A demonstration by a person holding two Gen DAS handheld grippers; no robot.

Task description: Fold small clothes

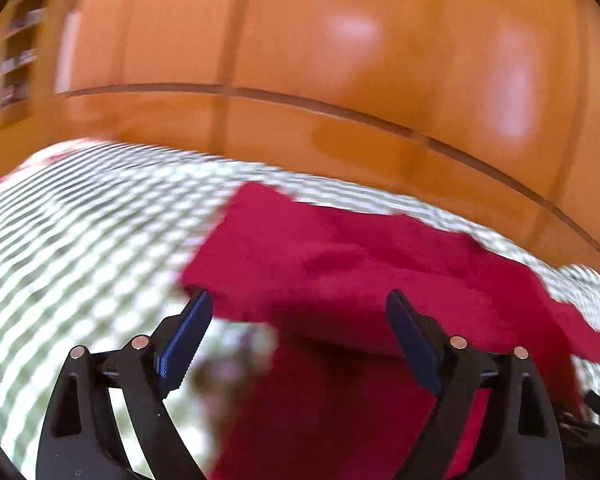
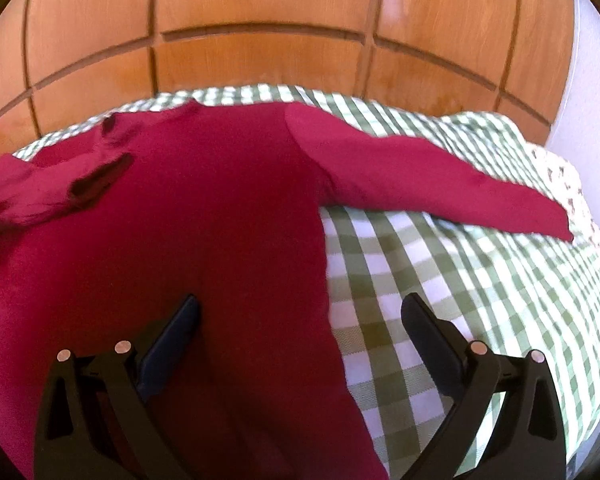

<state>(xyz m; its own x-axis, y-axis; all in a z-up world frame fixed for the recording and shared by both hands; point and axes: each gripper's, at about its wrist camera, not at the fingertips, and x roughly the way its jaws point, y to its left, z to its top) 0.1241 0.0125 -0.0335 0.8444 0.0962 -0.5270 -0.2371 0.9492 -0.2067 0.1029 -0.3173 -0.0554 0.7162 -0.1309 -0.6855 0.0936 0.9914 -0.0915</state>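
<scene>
A dark red long-sleeved top (image 2: 204, 208) lies spread on a green and white checked cloth (image 2: 440, 280). Its right sleeve (image 2: 440, 184) stretches out to the right; its left sleeve (image 2: 32, 192) is bunched at the left. My right gripper (image 2: 300, 304) is open and empty, hovering over the top's right side edge. The left wrist view is blurred: the top (image 1: 360, 272) lies ahead with a fold raised, and my left gripper (image 1: 300, 300) is open and empty at its near edge.
A wooden panelled wall (image 2: 260, 20) stands close behind the checked surface. A floral fabric (image 2: 564, 184) lies at the far right edge by a white wall. Shelves (image 1: 16, 60) show at the far left.
</scene>
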